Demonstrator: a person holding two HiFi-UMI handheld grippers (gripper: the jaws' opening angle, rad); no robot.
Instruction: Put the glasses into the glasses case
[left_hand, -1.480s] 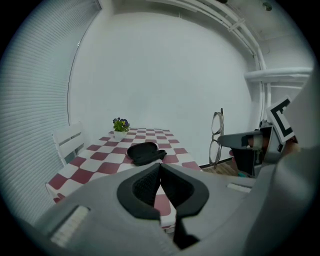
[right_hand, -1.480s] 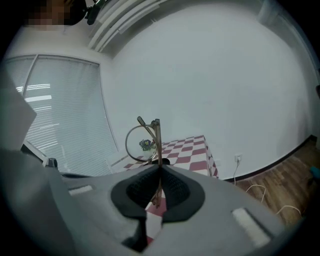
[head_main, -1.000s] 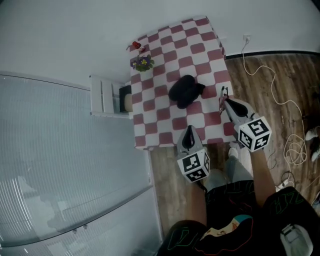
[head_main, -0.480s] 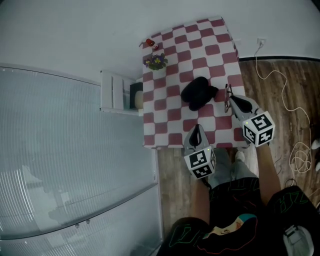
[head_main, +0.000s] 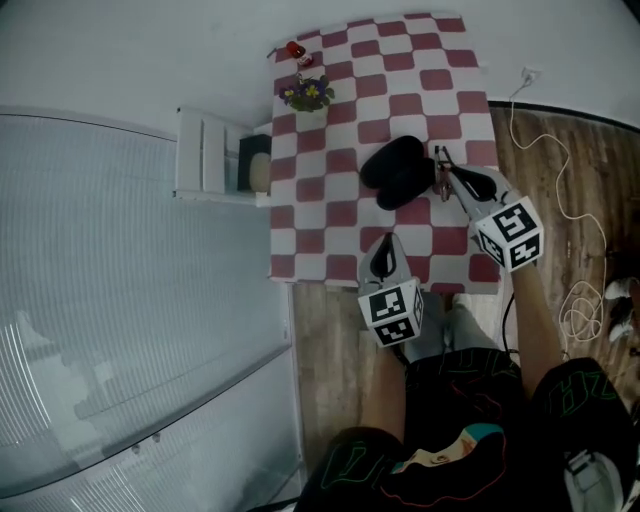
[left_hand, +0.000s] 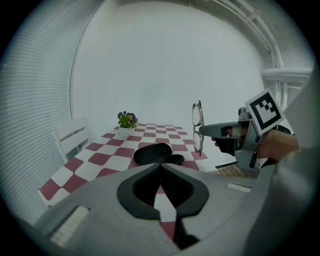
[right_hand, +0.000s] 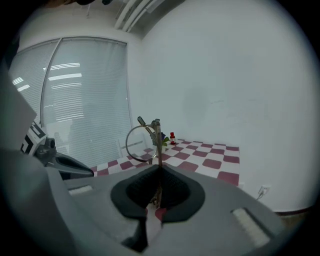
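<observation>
The black glasses case (head_main: 398, 172) lies open in the middle of the red-and-white checked table (head_main: 330, 200); in the left gripper view the glasses case (left_hand: 155, 154) sits just ahead. My right gripper (head_main: 447, 175) hovers at the case's right edge, shut on the thin-framed glasses (head_main: 439, 158). The glasses (right_hand: 144, 137) stand upright out of its jaws, and from the side the glasses (left_hand: 197, 127) hang on the right gripper (left_hand: 201, 132). My left gripper (head_main: 386, 242) is over the table's near edge, shut, with nothing in it.
A small potted flower (head_main: 308, 95) and a little red bottle (head_main: 296, 50) stand at the table's far left corner. A white slatted chair (head_main: 212, 165) is against the table's left side. Cables (head_main: 575, 220) trail over the wooden floor on the right. A blind-covered window (head_main: 120, 300) fills the left.
My right gripper has carried the glasses left, up to the case's right edge. My left gripper has moved a little forward over the table's near edge.
</observation>
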